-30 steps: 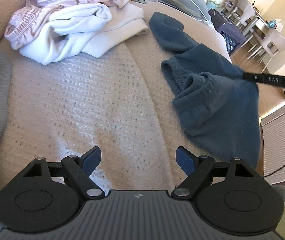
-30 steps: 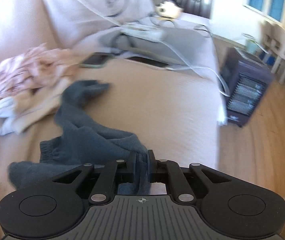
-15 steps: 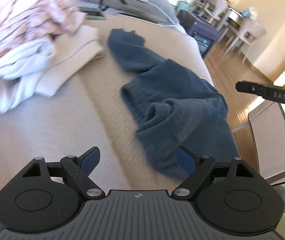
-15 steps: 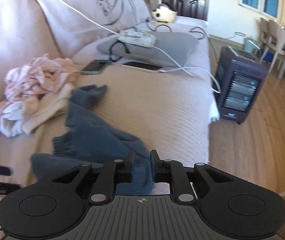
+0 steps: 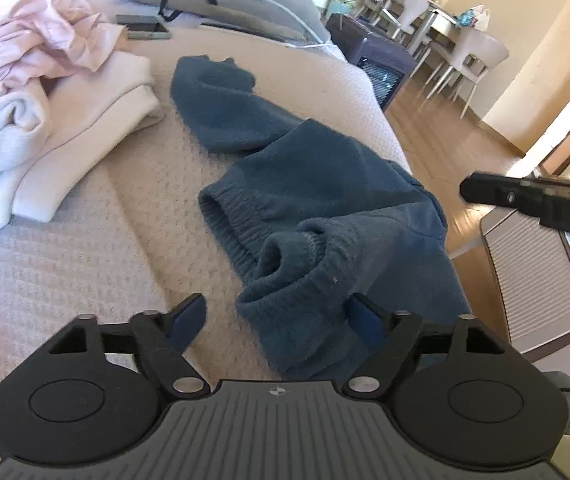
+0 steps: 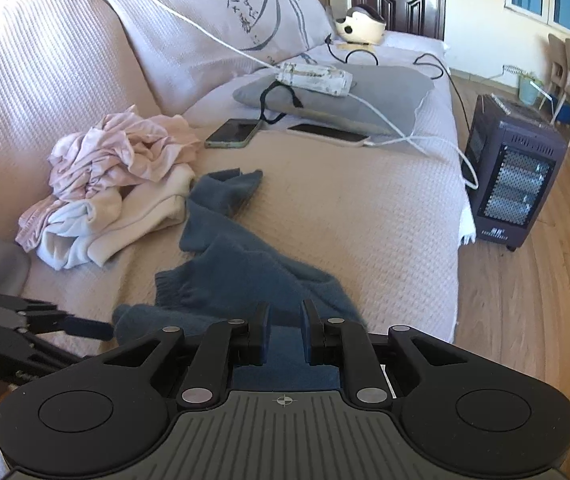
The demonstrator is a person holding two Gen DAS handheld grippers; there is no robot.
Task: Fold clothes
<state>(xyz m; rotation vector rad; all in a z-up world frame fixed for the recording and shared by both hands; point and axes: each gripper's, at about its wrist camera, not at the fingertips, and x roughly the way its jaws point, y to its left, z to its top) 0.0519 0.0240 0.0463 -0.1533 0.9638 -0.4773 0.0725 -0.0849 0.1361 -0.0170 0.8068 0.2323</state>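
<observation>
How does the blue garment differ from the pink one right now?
The blue garment is thick and fleecy, while the pink garment is thin. The blue one is stretched along the sofa's seat; the pink one sits crumpled on a pile of pale clothes. Neither is folded.

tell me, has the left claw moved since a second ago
Yes. In the left wrist view the left claw has swung toward the blue pants, away from the white and pink clothes pile; its jaws are closing around the waistband.

We see bare sofa cover [image 6: 365, 216] right of the blue garment [image 6: 241, 264]; the clothes pile [image 6: 113, 184] blocks the left, phones [image 6: 233, 133] and cushion [image 6: 349, 96] behind.
</observation>
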